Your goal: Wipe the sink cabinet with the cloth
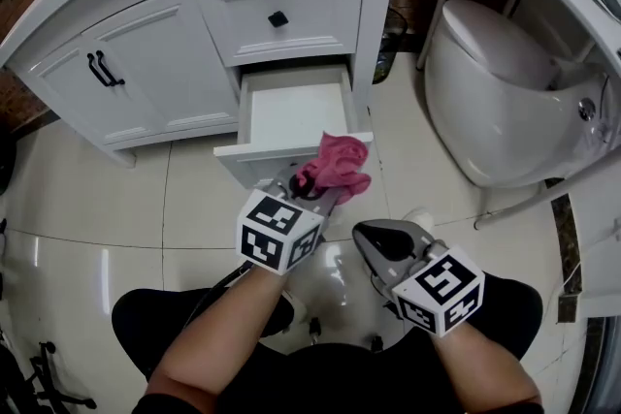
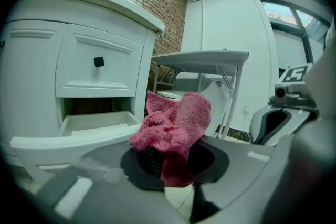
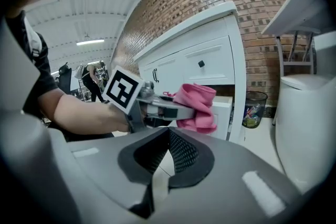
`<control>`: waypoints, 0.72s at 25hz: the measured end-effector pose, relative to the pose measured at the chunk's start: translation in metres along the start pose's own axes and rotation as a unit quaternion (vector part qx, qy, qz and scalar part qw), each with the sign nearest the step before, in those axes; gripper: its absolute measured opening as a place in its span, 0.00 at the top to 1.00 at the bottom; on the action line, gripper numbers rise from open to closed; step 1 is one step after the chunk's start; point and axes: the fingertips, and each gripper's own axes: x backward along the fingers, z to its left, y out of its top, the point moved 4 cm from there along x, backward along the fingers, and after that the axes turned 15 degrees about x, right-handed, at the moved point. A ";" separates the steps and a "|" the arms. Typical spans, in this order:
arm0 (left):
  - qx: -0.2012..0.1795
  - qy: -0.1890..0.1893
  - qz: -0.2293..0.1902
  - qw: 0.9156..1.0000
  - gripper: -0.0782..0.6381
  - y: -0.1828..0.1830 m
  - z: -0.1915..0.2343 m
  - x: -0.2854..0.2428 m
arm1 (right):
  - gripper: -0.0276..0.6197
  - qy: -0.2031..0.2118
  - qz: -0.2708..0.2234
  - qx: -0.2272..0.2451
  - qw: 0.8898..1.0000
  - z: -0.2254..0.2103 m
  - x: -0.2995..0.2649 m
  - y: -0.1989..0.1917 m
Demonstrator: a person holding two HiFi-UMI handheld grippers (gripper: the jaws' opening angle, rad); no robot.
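The white sink cabinet [image 1: 146,63] fills the top of the head view, with its double doors at the left and a shut drawer with a black knob [image 1: 278,18] above the bottom drawer [image 1: 291,116]. That bottom drawer is pulled well out over the pale tiled floor [image 1: 107,199]. Its bare inside is open from above, and its front lip [image 1: 252,153] is the nearest edge to the tools. Left of the drawer the floor lies open along the cabinet's base. On the right the cabinet's corner post stands close, and a white toilet [image 1: 495,111] sits beyond a strip of tile, well apart from the drawer. The left gripper [image 1: 312,187] reaches toward the right end of the drawer front, its jaws pinching the cloth [image 1: 337,165]. The right gripper [image 1: 372,242] hangs lower and nearer the person, over the floor, with its jaws pressed together on nothing. The cloth is a pink knit, bunched and crumpled — one fold stands up above the jaws, and a loose end droops below them. It is held at the drawer's front right corner. From these angles it seems to brush the lip, though I cannot tell whether it really touches.
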 end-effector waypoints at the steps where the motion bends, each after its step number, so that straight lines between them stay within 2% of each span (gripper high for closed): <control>1: -0.008 0.003 -0.001 1.000 0.77 -0.002 -0.002 -0.009 | 0.95 0.002 -0.002 0.000 1.000 0.000 0.000 -0.001; 5: -0.019 0.007 -0.009 1.000 0.77 -0.018 -0.005 -0.036 | 0.95 0.007 0.001 -0.002 1.000 0.003 0.001 -0.009; 10: -0.045 0.017 -0.021 0.999 0.77 -0.022 0.003 -0.037 | 0.95 0.002 0.011 -0.010 1.000 -0.006 0.003 -0.019; 18: -0.039 0.047 -0.028 0.998 0.77 -0.017 0.030 -0.016 | 0.95 0.003 0.013 -0.007 1.000 -0.005 0.001 -0.018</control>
